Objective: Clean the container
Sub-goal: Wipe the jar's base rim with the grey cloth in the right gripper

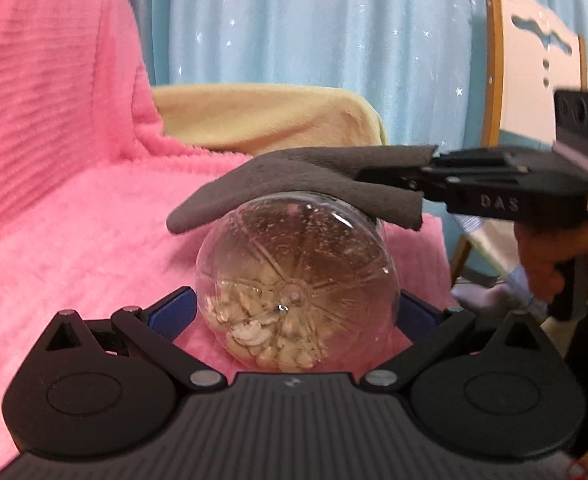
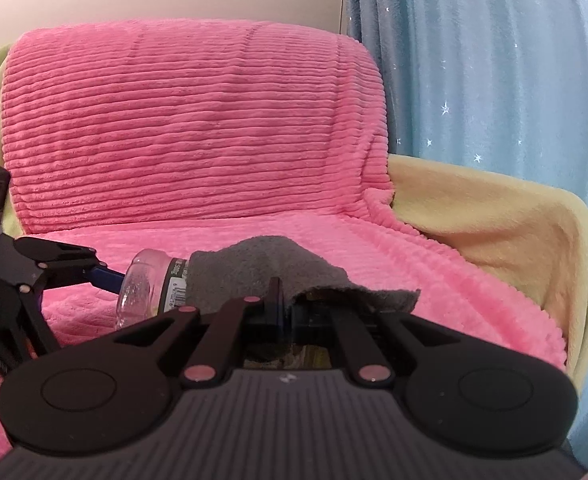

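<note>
I hold a clear jar (image 1: 296, 284) in my left gripper (image 1: 294, 300). The jar lies on its side, with its round bottom facing my left camera. My left jaws are spread about as wide as the jar and squeeze it, one blue finger (image 1: 174, 312) on each side. Inside the jar are pale, lumpy bits that sit low against the bottom wall. Small specks and smears stick to the clear wall above them. In the right wrist view the jar has a dark label band with a barcode (image 2: 174, 288) around it.

My right gripper (image 1: 378, 178) pinches a gray cloth (image 1: 294, 184). Its jaws are nearly shut, with only the cloth's edge between them. The cloth hangs over the top of the jar and touches it.

The jar is over a pink ribbed blanket (image 1: 74, 240) that covers a soft seat. The pink seat back (image 2: 190, 128) stands up behind, well apart from the jar. A yellow cover (image 2: 494, 220) lies over the seat's arm, beside the pink blanket's edge. There is open pink room on all sides of the jar. Blue curtains with little stars (image 1: 314, 28) hang behind. A chair with a cut-out back (image 1: 534, 72) stands past my right gripper, off the seat's edge.
</note>
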Motion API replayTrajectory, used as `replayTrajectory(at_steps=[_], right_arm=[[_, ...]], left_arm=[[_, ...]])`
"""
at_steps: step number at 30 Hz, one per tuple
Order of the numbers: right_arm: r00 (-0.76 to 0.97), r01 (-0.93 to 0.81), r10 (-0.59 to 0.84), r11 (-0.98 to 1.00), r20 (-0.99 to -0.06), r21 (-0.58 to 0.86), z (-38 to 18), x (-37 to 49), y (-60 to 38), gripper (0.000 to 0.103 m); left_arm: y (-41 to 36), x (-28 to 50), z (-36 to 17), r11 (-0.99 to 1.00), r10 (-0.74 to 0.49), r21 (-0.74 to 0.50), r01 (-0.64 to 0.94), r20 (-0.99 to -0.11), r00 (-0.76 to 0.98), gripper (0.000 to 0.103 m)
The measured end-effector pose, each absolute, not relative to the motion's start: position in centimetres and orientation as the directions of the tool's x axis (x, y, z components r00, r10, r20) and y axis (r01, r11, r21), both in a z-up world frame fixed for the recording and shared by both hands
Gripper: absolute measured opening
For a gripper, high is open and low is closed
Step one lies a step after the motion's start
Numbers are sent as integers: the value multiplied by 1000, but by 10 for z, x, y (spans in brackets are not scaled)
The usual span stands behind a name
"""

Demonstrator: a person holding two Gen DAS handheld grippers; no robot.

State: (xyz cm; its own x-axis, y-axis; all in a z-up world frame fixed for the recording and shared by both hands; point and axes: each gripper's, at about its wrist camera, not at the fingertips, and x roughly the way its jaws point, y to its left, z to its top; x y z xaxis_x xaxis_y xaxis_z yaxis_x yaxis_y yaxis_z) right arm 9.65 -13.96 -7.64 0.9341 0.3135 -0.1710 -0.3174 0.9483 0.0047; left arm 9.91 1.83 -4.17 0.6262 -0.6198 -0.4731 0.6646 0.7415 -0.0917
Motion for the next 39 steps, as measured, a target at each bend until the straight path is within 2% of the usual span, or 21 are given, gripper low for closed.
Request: replayTrajectory(at_steps=[4, 10, 17, 20, 22, 24, 27, 31, 36, 39], right_arm=[[933, -320, 316, 948, -171, 9, -76, 98, -138, 2], [949, -261, 280, 955, -145, 137, -74, 95, -158, 2], [946, -223, 255, 960, -198, 171, -77, 106, -165, 3], [918, -307, 349, 927, -190, 216, -76, 109, -159, 3], [921, -318, 347, 932, -179, 173, -73, 106, -149, 3], [924, -306, 341, 930, -174, 202, -73, 108, -152, 3], [933, -273, 316, 934, -172, 232, -74, 109, -164, 3], [935, -264, 306, 939, -181, 221, -74, 108, -167, 3], [935, -255, 300, 940, -191, 226, -76, 109, -169, 3], [940, -236, 282, 944, -190, 232, -75, 111, -170, 3]], left_arm=[[11, 96, -39, 735, -610, -38, 677, -473, 636, 103], [-1, 91, -34, 722, -595, 42, 690, -471, 651, 103], [-15, 83, -27, 744, -547, 103, 660, -473, 691, 103], [-7, 80, -22, 779, -552, 34, 626, -436, 710, 103], [-2, 75, -19, 795, -545, 13, 607, -427, 722, 103], [2, 72, -20, 811, -517, 27, 585, -437, 736, 103], [13, 78, -29, 813, -532, -39, 581, -455, 714, 103], [25, 104, -45, 755, -625, -169, 633, -477, 618, 103], [44, 140, -54, 683, -718, -317, 658, -460, 523, 103], [49, 151, -56, 656, -744, -353, 667, -452, 492, 103]])
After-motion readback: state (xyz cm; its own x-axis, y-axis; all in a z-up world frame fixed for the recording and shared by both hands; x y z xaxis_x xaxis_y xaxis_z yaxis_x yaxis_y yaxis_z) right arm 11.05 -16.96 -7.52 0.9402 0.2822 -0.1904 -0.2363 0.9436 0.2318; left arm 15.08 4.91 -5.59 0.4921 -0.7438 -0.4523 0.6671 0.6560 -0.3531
